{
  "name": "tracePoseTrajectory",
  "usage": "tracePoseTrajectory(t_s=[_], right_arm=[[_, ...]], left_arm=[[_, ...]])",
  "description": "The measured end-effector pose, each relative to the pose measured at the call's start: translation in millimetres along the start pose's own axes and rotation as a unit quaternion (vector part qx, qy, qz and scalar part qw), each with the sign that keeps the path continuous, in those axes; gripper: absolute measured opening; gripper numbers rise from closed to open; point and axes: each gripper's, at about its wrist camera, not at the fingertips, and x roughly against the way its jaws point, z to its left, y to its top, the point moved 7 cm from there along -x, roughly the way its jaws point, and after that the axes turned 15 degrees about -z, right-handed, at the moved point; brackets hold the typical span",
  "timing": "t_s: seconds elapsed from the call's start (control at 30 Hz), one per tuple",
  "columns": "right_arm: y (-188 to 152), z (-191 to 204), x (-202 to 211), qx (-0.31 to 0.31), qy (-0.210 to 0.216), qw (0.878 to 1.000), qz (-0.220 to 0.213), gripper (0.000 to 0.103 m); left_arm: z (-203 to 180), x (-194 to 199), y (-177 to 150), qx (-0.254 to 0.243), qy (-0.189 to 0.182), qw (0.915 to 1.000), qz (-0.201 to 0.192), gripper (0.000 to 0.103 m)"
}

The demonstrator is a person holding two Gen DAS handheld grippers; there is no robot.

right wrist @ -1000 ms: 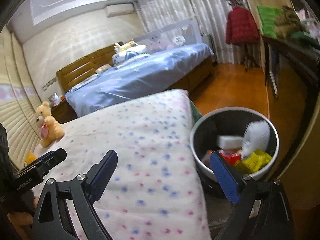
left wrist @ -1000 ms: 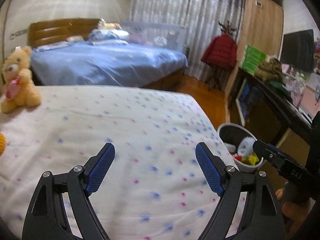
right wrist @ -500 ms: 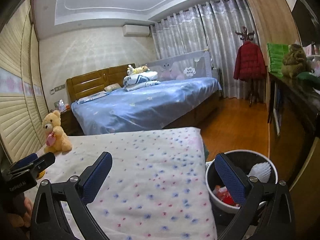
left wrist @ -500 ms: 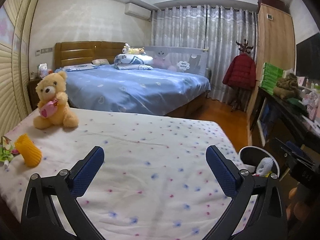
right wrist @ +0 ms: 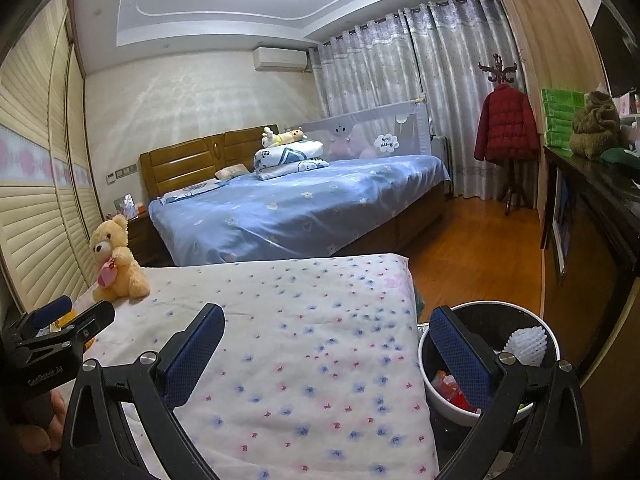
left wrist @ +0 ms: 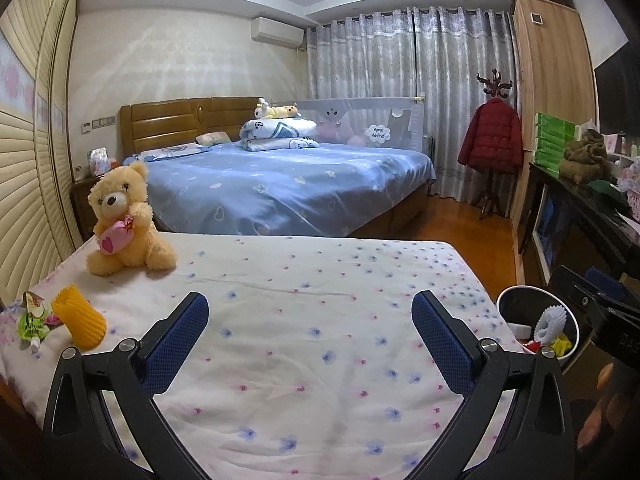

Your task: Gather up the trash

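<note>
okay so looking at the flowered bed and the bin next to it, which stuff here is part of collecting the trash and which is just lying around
Part of the job:
- yellow foam sleeve on the bed's left edge
- green wrapper beside it
- trash bin by the bed's right side, already holding a white foam net and red scraps

Just lying about:
- teddy bear
- red jacket on the coat stand
- folded quilt on the blue bed

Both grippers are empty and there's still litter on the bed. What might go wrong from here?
1. The yellow ribbed cup and green wrapper lie at the far left edge of the flowered sheet, beside the teddy bear; a reach may bump the bear.
2. The wrapper is flat on soft bedding, so the left gripper may pinch sheet too.
3. The trash bin sits off the opposite side; a carried piece may drop short.
</note>
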Motion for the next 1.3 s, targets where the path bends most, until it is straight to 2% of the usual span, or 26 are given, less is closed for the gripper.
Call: tracePoseTrajectory(t_s=[0.23, 1.3], right_arm=[[-4.4, 0.1, -2.5, 0.002, 0.0, 1.0, 0.013, 0.103], [-5.1, 3.1, -2.5, 0.003, 0.009, 1.0, 0.016, 0.103]], left_arm=[[1.1, -0.8, 0.9, -0.003, 0.003, 1.0, 0.001, 0.103], [4.2, 0.0, -4.8, -0.01, 0.01, 0.9999, 0.002, 0.103]])
